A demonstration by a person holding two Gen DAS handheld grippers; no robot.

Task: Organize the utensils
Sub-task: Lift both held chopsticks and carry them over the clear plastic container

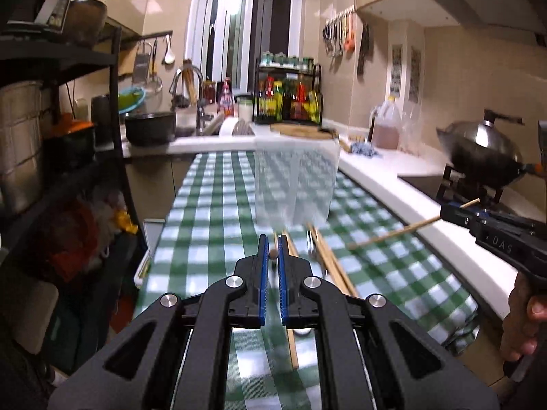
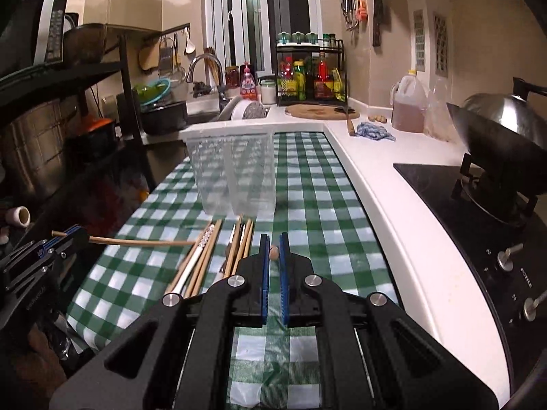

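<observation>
Over on the far left a black shelf rack (image 2: 112,78) loaded with pots can be seen, with the sink tap (image 2: 205,65) further back by the window. Next along, the left gripper (image 1: 272,256) is clamped down on a single wooden chopstick (image 2: 136,241); in the left wrist view only its round end is pinched between the blue pads, while in the right wrist view the stick is seen pointing out sideways over the green checked tablecloth (image 2: 307,184). A loose pile of chopsticks (image 2: 212,253) is left lying flat on the cloth, roughly between the two grippers, and something white and longer is mixed in with it, though what exactly can't be made out. Just behind the pile a clear plastic container (image 2: 236,174) is parked upright on the cloth, divided into compartments as far as can be told through the blur. Then the right gripper (image 2: 274,253) is likewise closed on one chopstick (image 1: 393,234), held by its end and lifted clear of the cloth. The person's hand (image 1: 523,321) is visible wrapped around that gripper's handle. Furthest right, the white counter (image 2: 393,184) runs along the cloth's edge, with a lidded wok (image 2: 506,130) sat on the black hob.
</observation>
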